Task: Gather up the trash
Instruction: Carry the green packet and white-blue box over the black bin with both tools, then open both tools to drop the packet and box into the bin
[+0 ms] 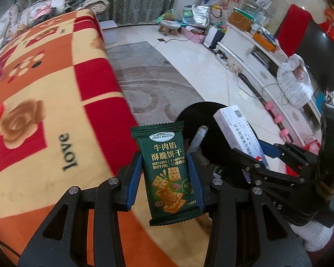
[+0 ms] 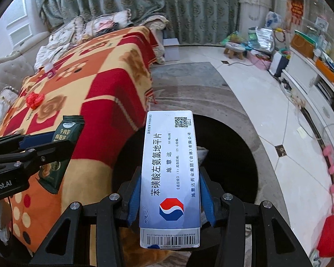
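Two handheld grippers carrying trash above a black bin.
Left gripper (image 1: 165, 175) clamps a green biscuit wrapper (image 1: 167, 175); right gripper (image 2: 170, 189) clamps a white medicine box (image 2: 170, 173) over the bin (image 2: 229, 155).

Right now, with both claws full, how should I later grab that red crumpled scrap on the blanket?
Come from above and pinch the red scrap across its bunched middle. It lies low and loose on the soft blanket, with no edge standing up for a side approach.

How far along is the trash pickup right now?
Done: both pieces are picked up. In hand: the left tool clamps a green biscuit packet, and the right tool clamps a white medicine box, both near a black bin on the floor. Left: drop them in, then fetch the red scrap on the blanket.
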The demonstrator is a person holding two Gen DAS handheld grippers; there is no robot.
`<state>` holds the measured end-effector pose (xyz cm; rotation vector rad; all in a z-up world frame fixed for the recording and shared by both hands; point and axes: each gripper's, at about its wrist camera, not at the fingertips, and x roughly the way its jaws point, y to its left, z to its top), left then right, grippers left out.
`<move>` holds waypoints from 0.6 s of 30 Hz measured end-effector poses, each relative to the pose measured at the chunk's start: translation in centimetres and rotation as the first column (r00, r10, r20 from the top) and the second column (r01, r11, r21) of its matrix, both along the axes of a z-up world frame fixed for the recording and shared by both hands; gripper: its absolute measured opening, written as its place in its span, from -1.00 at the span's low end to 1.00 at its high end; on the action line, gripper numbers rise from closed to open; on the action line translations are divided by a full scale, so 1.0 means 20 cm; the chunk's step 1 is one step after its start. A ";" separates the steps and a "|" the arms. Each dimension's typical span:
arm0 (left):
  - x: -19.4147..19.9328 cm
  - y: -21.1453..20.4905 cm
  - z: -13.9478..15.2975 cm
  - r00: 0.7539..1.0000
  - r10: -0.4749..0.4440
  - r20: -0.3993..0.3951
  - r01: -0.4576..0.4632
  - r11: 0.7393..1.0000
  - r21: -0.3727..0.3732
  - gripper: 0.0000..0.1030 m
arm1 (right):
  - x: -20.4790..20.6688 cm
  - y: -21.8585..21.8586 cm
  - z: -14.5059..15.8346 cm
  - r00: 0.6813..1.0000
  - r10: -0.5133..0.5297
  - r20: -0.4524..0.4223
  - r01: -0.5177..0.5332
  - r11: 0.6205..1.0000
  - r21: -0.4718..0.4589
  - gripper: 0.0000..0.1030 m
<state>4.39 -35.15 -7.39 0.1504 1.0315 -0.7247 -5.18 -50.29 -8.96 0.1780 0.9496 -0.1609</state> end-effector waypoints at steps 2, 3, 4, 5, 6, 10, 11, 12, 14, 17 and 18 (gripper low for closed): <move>0.00 -0.04 -0.01 1.000 -0.014 -0.014 0.013 1.000 -0.012 -0.24 | 0.00 -0.03 -0.01 1.000 -0.013 -0.006 0.013 1.000 0.001 -0.12; 0.00 -0.06 -0.01 1.000 -0.019 -0.022 0.019 1.000 -0.016 -0.24 | -0.01 -0.04 -0.02 1.000 -0.018 -0.009 0.018 1.000 0.001 -0.12; -0.01 -0.07 -0.01 0.999 -0.022 -0.027 0.022 1.000 -0.019 -0.24 | -0.01 -0.05 -0.02 1.000 -0.023 -0.011 0.023 1.000 0.002 -0.12; -0.01 -0.09 -0.02 0.999 -0.029 -0.035 0.028 0.999 -0.025 -0.24 | -0.01 -0.07 -0.03 0.999 -0.029 -0.014 0.029 1.000 0.003 -0.12; -0.01 -0.11 -0.02 0.998 -0.036 -0.041 0.035 0.999 -0.030 -0.24 | -0.01 -0.08 -0.03 0.999 -0.032 -0.016 0.032 0.999 0.004 -0.12; -0.02 -0.16 -0.04 0.997 -0.053 -0.059 0.050 0.998 -0.041 -0.24 | -0.02 -0.11 -0.05 0.999 -0.045 -0.025 0.045 0.999 0.011 -0.12; -0.02 -0.17 -0.05 0.996 -0.056 -0.063 0.053 0.998 -0.044 -0.24 | -0.02 -0.12 -0.06 0.998 -0.048 -0.027 0.048 0.999 0.013 -0.12; -0.02 -0.17 -0.05 0.996 -0.058 -0.065 0.055 0.997 -0.046 -0.24 | -0.02 -0.13 -0.06 0.998 -0.052 -0.030 0.052 0.999 0.015 -0.12; -0.01 -0.17 -0.06 0.996 -0.060 -0.070 0.056 0.997 -0.050 -0.23 | -0.02 -0.14 -0.07 0.998 -0.056 -0.033 0.057 0.998 0.019 -0.12; 0.00 -0.18 -0.06 0.995 -0.062 -0.078 0.057 0.996 -0.063 -0.23 | -0.02 -0.15 -0.08 0.997 -0.062 -0.038 0.063 0.998 0.021 -0.12; 0.00 -0.18 -0.06 0.995 -0.063 -0.082 0.058 0.996 -0.067 -0.22 | -0.02 -0.15 -0.08 0.997 -0.063 -0.039 0.064 0.998 0.021 -0.12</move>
